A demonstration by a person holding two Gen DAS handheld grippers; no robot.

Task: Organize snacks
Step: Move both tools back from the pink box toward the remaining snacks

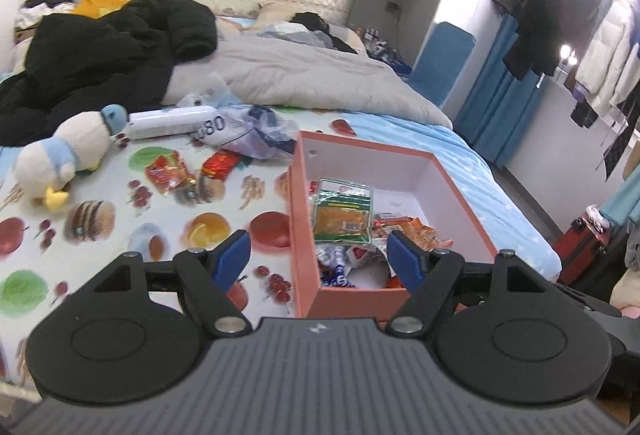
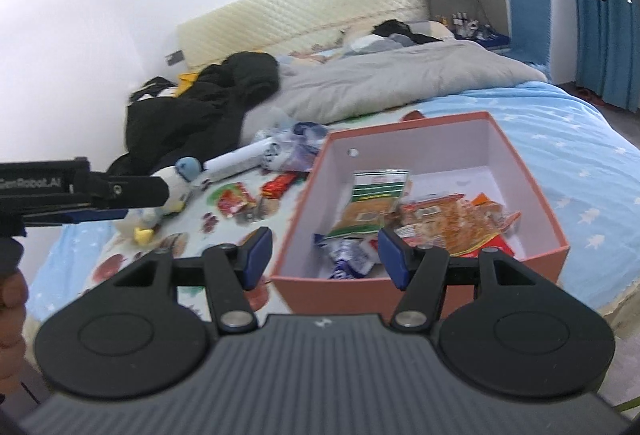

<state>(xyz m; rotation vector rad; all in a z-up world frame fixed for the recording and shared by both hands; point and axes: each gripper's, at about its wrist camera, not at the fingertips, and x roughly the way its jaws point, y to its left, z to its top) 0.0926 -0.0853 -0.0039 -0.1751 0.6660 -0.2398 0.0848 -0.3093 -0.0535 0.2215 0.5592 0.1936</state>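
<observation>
A salmon-pink box (image 1: 352,302) (image 2: 332,295) with a white inside stands open on the bed. It holds a green-and-orange packet (image 1: 343,211) (image 2: 370,209), orange packets (image 1: 416,231) (image 2: 452,219) and blue-and-white packets (image 1: 334,267) (image 2: 346,259). Two red snack packets (image 1: 166,171) (image 1: 218,163) (image 2: 234,201) (image 2: 280,185) lie loose on the fruit-print mat (image 1: 200,223) left of the box. My left gripper (image 1: 318,259) hovers open over the box's near left corner, holding nothing. My right gripper (image 2: 325,255) is open and empty above the box's near edge. The left gripper (image 2: 144,201) also shows from the side in the right wrist view.
A plush duck (image 1: 60,155) (image 2: 176,175), a white tube (image 1: 172,121) and a crumpled plastic bag (image 1: 248,133) lie beyond the loose packets. A black coat (image 1: 100,51) and grey duvet (image 1: 304,75) cover the far bed. A hand (image 2: 12,307) shows at the left edge.
</observation>
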